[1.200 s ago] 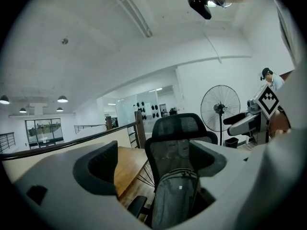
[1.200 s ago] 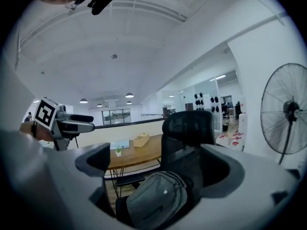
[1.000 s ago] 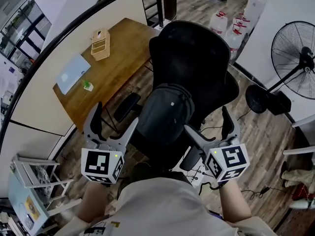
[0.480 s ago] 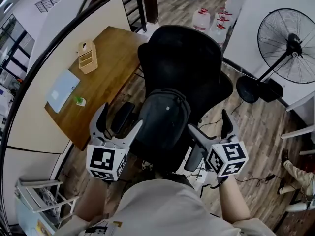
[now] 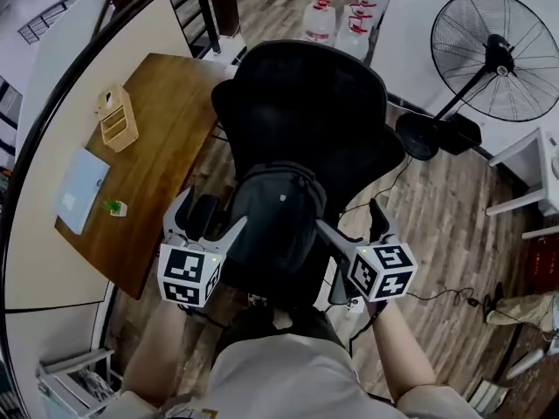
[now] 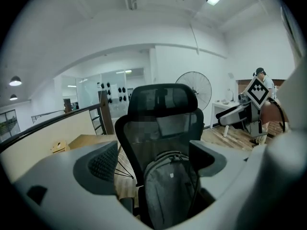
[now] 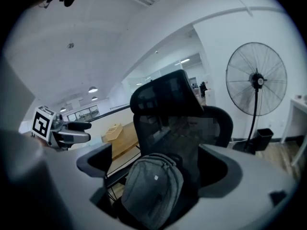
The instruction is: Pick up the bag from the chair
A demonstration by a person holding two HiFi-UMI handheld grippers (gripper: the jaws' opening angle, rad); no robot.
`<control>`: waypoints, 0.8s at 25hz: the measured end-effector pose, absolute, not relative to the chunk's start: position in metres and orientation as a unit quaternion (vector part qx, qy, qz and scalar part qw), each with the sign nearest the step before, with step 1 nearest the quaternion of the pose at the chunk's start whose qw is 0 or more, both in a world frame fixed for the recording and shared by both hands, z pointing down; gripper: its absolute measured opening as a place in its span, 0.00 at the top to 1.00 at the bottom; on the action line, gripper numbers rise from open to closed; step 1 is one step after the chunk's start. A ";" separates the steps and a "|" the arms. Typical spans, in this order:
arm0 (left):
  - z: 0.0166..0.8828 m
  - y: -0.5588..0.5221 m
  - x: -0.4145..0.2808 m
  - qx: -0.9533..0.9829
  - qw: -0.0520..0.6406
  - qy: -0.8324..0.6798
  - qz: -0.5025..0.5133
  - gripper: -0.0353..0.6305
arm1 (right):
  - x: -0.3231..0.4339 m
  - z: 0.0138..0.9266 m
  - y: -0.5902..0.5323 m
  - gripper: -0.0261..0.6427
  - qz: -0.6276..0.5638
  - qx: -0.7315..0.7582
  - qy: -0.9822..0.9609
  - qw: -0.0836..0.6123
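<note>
A dark grey backpack [image 5: 275, 221] stands upright on the seat of a black mesh office chair [image 5: 306, 103], leaning against its backrest. The same bag [image 6: 170, 193] fills the lower middle of the left gripper view, and it [image 7: 151, 188] sits low and centre in the right gripper view. My left gripper [image 5: 208, 223] is open just left of the bag, near the armrest. On the bag's other side my right gripper [image 5: 351, 225] is open too. Neither gripper touches the bag.
A wooden desk [image 5: 157, 164] stands left of the chair with a small wooden organiser [image 5: 116, 119], a light blue pad [image 5: 80, 188] and a tiny plant [image 5: 113, 208]. A black standing fan [image 5: 493, 59] is at the right. Water jugs [image 5: 336, 20] sit behind the chair.
Both grippers have moved forward and closer to the chair, and now flank the bag. The view has shifted so the desk lies further left. Both stay open.
</note>
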State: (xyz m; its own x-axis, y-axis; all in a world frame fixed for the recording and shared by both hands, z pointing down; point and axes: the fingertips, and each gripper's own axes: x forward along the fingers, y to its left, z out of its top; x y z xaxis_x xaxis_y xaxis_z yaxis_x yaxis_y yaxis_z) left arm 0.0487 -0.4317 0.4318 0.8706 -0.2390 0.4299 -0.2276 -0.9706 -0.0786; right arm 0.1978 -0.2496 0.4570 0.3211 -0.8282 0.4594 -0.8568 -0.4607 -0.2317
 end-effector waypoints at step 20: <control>0.665 -0.486 0.120 -0.947 -0.070 0.074 -0.306 0.28 | 0.240 0.693 -0.289 0.20 0.394 0.799 -0.454 0.023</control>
State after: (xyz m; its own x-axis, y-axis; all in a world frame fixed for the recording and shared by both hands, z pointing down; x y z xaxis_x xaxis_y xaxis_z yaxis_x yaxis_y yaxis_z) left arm 0.1198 -0.4857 0.6653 0.8021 -0.0973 0.5892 -0.1832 -0.9792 0.0875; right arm 0.2398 -0.2888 0.6930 0.2771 -0.7070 0.6507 -0.7439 -0.5865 -0.3203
